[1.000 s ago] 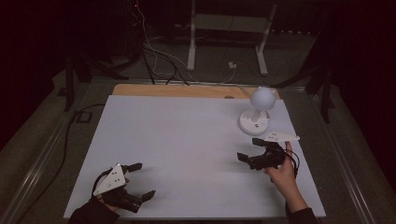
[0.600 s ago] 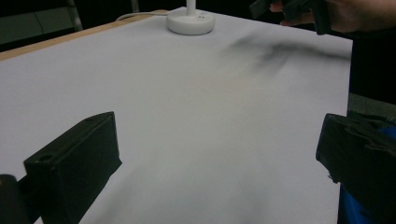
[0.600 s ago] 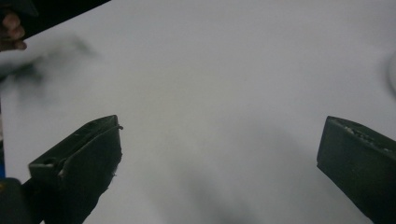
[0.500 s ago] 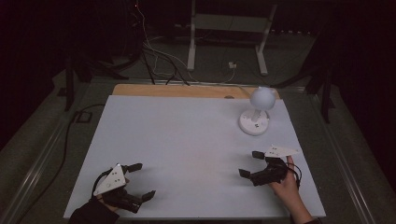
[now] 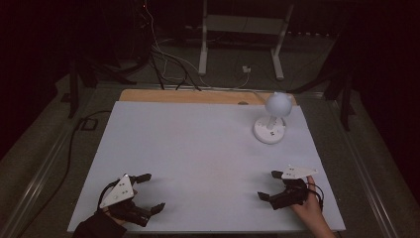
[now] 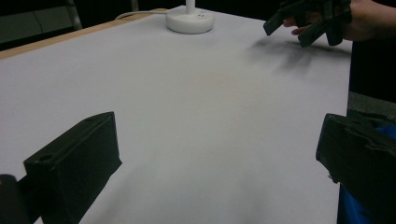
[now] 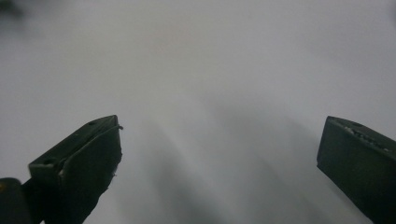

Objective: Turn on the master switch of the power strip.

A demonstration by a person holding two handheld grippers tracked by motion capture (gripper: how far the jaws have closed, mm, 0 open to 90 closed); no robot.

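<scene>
Two open-jawed tools (image 5: pixel 151 193) (image 5: pixel 270 186), near edge

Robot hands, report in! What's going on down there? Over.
Left gripper open, low at near left. Right gripper open, holding nothing, near right. Small white lamp stands beyond the right gripper, untouched. Nothing between them on the white table.

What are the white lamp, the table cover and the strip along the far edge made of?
White round-headed desk lamp: looks like moulded plastic, smooth, faintly glossy base, frosted globe head; could be glass, can't tell. White table cover: matte, even, no glare, probably paper or laminate sheet. Tan strip at the far edge: looks like bare wood or plywood, judging by its warm colour.
</scene>
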